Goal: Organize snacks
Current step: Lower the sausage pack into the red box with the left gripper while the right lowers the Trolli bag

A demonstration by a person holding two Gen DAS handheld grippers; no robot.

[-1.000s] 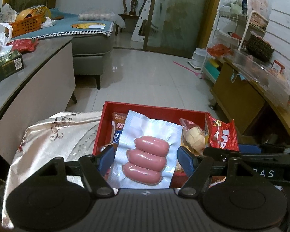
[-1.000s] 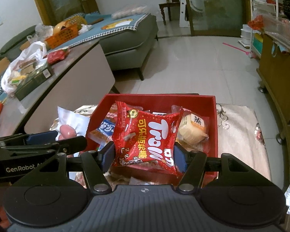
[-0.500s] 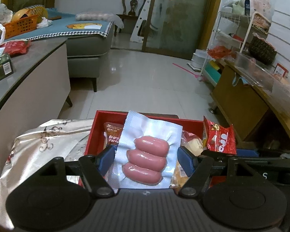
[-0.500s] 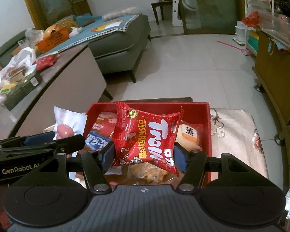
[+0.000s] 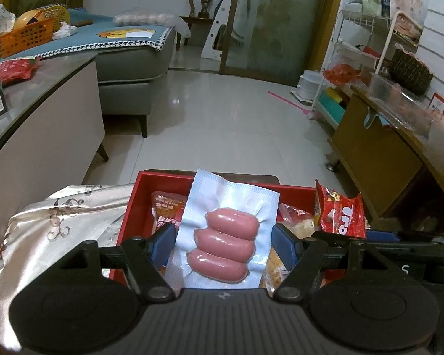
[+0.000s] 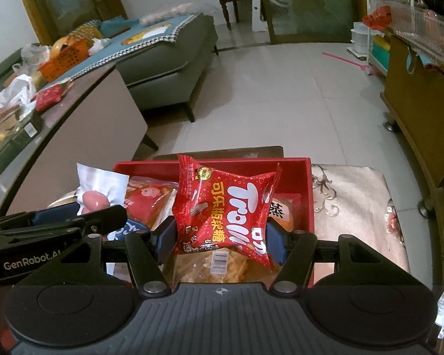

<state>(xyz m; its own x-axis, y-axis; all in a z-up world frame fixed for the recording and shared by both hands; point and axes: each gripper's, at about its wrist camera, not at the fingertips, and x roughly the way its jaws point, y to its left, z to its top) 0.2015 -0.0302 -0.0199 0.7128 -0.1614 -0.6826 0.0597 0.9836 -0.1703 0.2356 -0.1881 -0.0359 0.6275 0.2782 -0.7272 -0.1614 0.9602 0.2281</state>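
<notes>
My left gripper [image 5: 223,244] is shut on a clear vacuum pack of three pink sausages [image 5: 225,244] and holds it above the red box [image 5: 139,189]. My right gripper [image 6: 220,238] is shut on a red Trolli candy bag [image 6: 225,207] and holds it above the same red box [image 6: 306,195]. The box holds several other snack packs, among them an orange-red pack [image 6: 149,199] and a wrapped bun [image 6: 282,211]. The sausage pack [image 6: 99,192] and the left gripper also show at the left of the right wrist view. The candy bag [image 5: 340,216] shows at the right of the left wrist view.
The box sits on a table with a shiny patterned cloth [image 5: 59,224] [image 6: 352,207]. A grey counter [image 5: 38,88] with packs stands to the left, a sofa [image 5: 133,68] behind it, a wooden cabinet [image 5: 379,159] to the right, tiled floor [image 5: 222,124] ahead.
Both grippers have pulled back and risen a little with their packs still held. The red box now sits lower and farther in both views.
</notes>
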